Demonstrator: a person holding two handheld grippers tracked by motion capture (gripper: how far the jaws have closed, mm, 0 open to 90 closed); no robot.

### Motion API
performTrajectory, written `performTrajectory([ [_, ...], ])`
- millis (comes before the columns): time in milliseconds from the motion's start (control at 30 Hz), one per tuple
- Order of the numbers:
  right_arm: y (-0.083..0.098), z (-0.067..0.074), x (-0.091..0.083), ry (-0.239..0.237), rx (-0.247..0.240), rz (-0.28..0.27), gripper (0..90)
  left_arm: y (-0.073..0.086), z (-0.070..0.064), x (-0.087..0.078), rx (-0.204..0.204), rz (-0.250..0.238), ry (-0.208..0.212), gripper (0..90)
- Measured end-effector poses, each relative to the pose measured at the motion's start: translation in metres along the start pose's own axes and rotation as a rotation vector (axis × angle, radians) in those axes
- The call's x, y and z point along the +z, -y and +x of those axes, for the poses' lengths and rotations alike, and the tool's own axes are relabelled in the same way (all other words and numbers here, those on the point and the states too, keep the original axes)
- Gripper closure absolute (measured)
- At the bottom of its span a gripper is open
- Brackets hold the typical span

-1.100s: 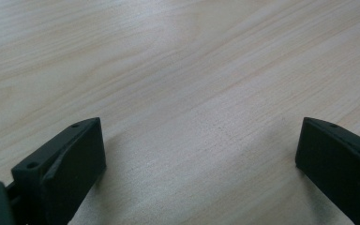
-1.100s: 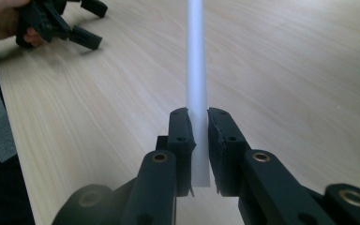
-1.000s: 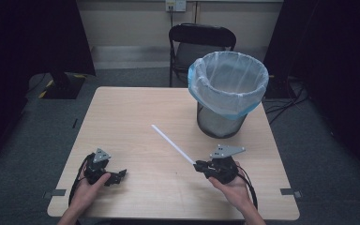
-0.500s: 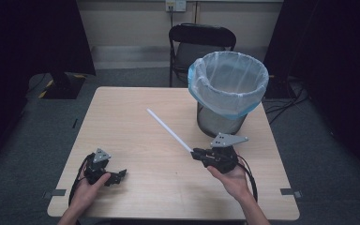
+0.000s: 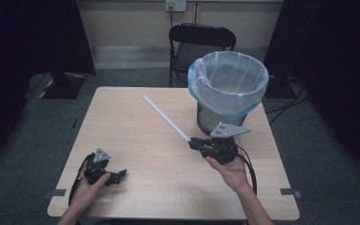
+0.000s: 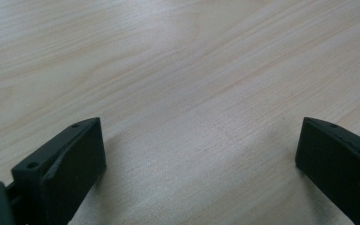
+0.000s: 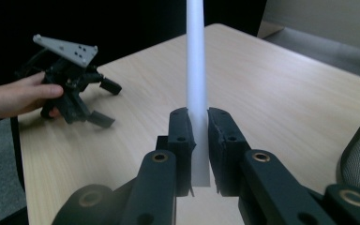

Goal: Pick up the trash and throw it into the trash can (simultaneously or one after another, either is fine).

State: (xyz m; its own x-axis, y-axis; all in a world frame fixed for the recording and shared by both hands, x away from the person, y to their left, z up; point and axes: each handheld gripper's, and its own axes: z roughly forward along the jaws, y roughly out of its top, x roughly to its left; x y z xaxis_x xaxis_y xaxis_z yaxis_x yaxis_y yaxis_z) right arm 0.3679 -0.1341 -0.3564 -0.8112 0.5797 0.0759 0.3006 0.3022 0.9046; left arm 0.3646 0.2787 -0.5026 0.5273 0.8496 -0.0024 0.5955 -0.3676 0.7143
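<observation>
A long white rod (image 5: 165,117) slants over the table (image 5: 136,126) from my right gripper (image 5: 193,142) toward the back left. That gripper is shut on the rod's near end; in the right gripper view the rod (image 7: 197,70) rises between the two black pads (image 7: 181,140). The hand holds it above the table, just in front of the bin (image 5: 228,89). My left gripper (image 5: 120,175) rests low on the table at the front left with its jaws wide apart; in the left gripper view bare wood lies between its fingers (image 6: 70,164).
A wire-mesh waste bin lined with a pale blue bag stands on the table's back right corner. A black folding chair (image 5: 201,42) is behind the table. Dark curtains flank the room. Cables trail from both grippers over the front edge.
My right gripper has risen with the rod in it, and the rod's far end now points farther back and higher. The left gripper has kept still.
</observation>
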Motion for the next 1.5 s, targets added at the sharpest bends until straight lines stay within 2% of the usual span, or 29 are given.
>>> performTrajectory([
  [400,-0.045,-0.011,-0.010,0.017,-0.032,-0.090,80.5,0.000,0.000,0.000,-0.002,-0.001,0.001,1.3],
  [700,-0.068,-0.020,-0.015,0.013,-0.035,-0.129,80.5,0.000,0.000,0.000,0.000,0.000,0.000,1.3],
  [1067,-0.086,-0.033,-0.017,0.020,-0.026,-0.159,80.5,0.000,0.000,0.000,0.001,0.001,0.000,1.3],
  [1133,-0.090,-0.034,-0.018,0.034,-0.040,-0.167,80.5,0.000,0.000,0.000,0.000,0.000,0.000,1.3],
  [1500,-0.109,-0.051,-0.026,0.061,-0.034,-0.187,80.5,0.000,0.000,0.000,-0.002,-0.001,0.001,1.3],
])
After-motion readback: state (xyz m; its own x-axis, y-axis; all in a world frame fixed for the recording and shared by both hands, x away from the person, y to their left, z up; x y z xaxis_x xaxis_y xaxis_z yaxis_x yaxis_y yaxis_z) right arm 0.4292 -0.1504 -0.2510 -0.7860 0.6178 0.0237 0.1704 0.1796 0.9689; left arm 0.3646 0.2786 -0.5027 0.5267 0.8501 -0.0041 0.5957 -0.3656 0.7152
